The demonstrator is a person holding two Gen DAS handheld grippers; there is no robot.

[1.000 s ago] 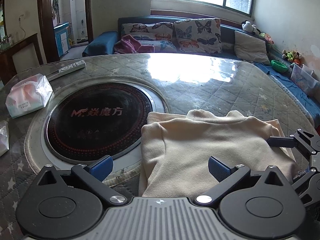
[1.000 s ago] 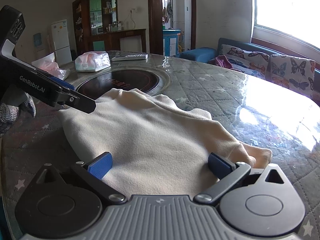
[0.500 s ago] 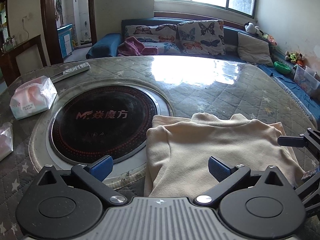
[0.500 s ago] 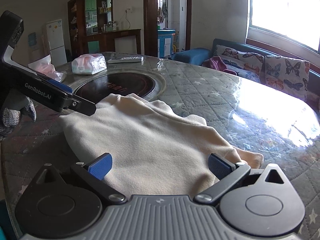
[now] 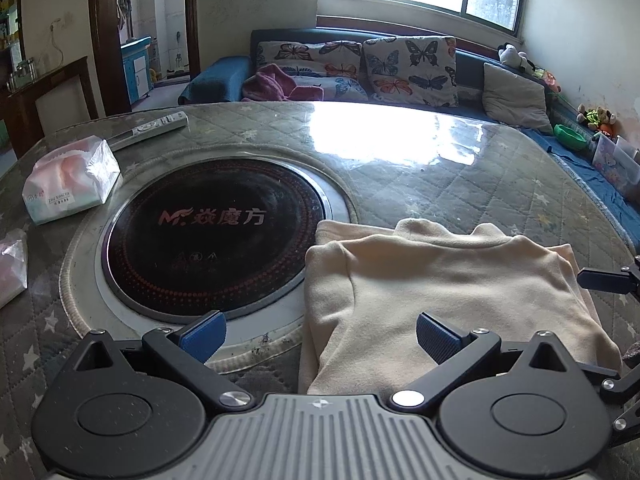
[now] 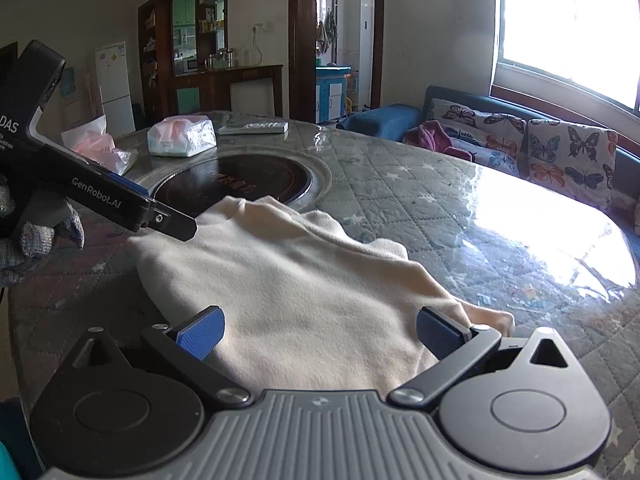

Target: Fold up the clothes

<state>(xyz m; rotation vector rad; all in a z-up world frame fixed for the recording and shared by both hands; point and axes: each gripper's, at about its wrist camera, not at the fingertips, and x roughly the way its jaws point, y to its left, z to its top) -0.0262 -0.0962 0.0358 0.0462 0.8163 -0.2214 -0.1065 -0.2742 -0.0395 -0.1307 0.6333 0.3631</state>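
Observation:
A cream sweater (image 5: 448, 292) lies folded on the round quilted table, its collar pointing away; it also shows in the right wrist view (image 6: 296, 288). My left gripper (image 5: 318, 338) is open and empty, above the sweater's near left edge. My right gripper (image 6: 318, 334) is open and empty, above the sweater's near end. A tip of the right gripper shows at the right edge of the left wrist view (image 5: 604, 280). The left gripper's body shows at the left in the right wrist view (image 6: 100, 196), beside the sweater's left edge.
A black round hotplate (image 5: 212, 236) is set in the table (image 5: 460, 184) left of the sweater. A tissue pack (image 5: 72, 182), a remote (image 5: 154, 128) and a plastic bag (image 5: 10, 264) lie at the far left. A sofa with butterfly cushions (image 5: 408, 68) stands behind.
Both grippers have drawn back and risen a little from the sweater; it now looks smaller and farther. The sweater has not moved. Both grippers stay open.

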